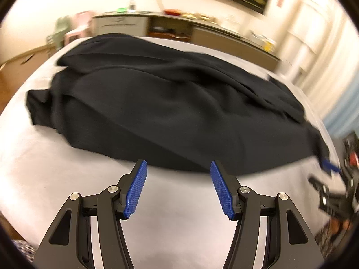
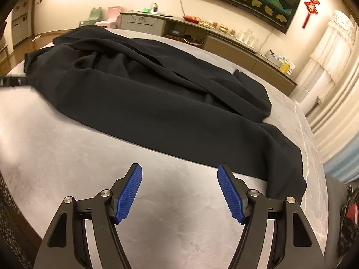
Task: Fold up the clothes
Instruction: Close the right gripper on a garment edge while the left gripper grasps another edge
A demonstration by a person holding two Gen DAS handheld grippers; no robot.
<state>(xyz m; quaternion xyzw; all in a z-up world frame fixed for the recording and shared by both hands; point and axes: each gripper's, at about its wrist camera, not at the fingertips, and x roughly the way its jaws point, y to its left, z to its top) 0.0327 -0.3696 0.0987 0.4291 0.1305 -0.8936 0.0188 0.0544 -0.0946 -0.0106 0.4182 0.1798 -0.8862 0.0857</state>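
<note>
The crumpled black fabric garment (image 2: 157, 94) lies just beyond both spread, empty jaws on the grey marbled counter (image 2: 67, 157), long axis running far-left to near-right; its hem is nearest the left gripper (image 1: 178, 187).

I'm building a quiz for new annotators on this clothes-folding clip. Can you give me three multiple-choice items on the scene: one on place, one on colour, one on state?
1. Where does the black garment lie?
A. on the grey table
B. on the floor
C. on a chair

2. What colour are the gripper pads?
A. red
B. blue
C. green

3. What state is the right gripper in?
A. shut on the garment
B. shut on nothing
C. open, holding nothing

Answers: 1 A, the cloth spreads over the tabletop. 2 B, both ribbed pads are blue. 3 C, bare table shows in the wide gap between its pads.
</note>
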